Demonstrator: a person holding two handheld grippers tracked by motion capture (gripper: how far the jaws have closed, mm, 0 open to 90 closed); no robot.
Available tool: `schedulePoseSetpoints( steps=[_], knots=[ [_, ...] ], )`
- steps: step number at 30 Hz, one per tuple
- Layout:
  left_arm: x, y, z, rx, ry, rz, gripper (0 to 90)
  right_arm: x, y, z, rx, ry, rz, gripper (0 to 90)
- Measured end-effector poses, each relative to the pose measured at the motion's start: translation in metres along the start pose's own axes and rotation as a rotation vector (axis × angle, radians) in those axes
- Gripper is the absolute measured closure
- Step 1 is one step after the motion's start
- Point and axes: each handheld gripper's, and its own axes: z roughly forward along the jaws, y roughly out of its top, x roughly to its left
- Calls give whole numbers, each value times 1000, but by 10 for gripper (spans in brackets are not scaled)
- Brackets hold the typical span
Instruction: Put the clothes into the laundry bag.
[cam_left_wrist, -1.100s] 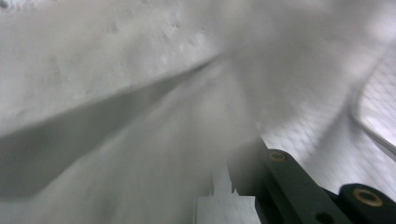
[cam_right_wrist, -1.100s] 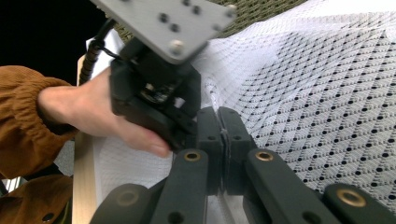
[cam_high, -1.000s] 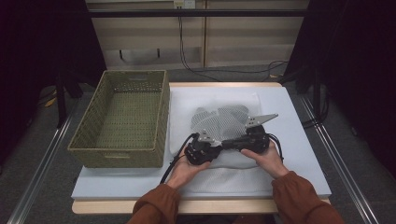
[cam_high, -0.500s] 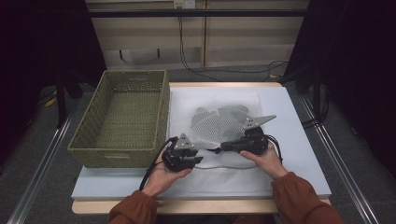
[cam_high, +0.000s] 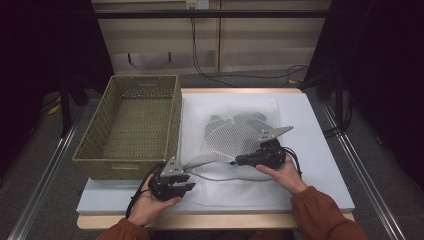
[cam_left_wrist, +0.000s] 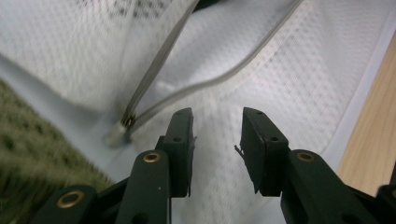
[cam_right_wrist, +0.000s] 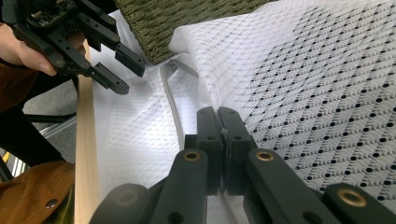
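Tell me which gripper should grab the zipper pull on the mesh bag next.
Left. The left gripper is open, with the zipper pull just beside its jaws. The right gripper is shut on the mesh bag edge, probably steadying it.

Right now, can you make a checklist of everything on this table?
Surface: white mat on a wooden table.
Job's things: white mesh bag with patterned cloth inside, its zipper unzipped toward the basket.
Clutter: wicker basket, nothing seen inside.
Grippers: left gripper open, jaws just opened, nothing between them; right gripper shut on the bag's edge.
Cables: one trails from each gripper; more on the floor behind.
Surroundings: dark curtains, pale back panels.
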Motion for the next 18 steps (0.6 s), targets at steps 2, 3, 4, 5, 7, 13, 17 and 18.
schedulePoseSetpoints(
  steps=[2, 3, 4, 5, 7, 13, 17, 18],
  knots=[
    [2, -5, -4, 14, 13, -5, 634, 1, 0, 2, 10, 1, -7, 884],
    [2, -7, -5, 17, 10, -5, 629, 2, -2, 3, 18, 2, -11, 884],
    [3, -10, -7, 24, 17, -7, 620, 2, -3, 3, 21, 3, -9, 884],
    [4, -13, -8, 27, 25, -14, 613, 2, -5, 3, 22, 3, -8, 884],
    [6, -18, -10, 39, 28, -17, 612, 1, -8, 3, 32, 2, -1, 884],
    [11, -25, -10, 44, 36, -55, 572, 1, -18, 10, 69, 5, 2, 882],
    [13, -22, -2, 49, 22, -55, 574, -2, -22, 13, 83, 2, 3, 880],
    [13, -21, -1, 53, 21, -44, 576, -2, -23, 14, 89, 4, 4, 879]
  ],
)
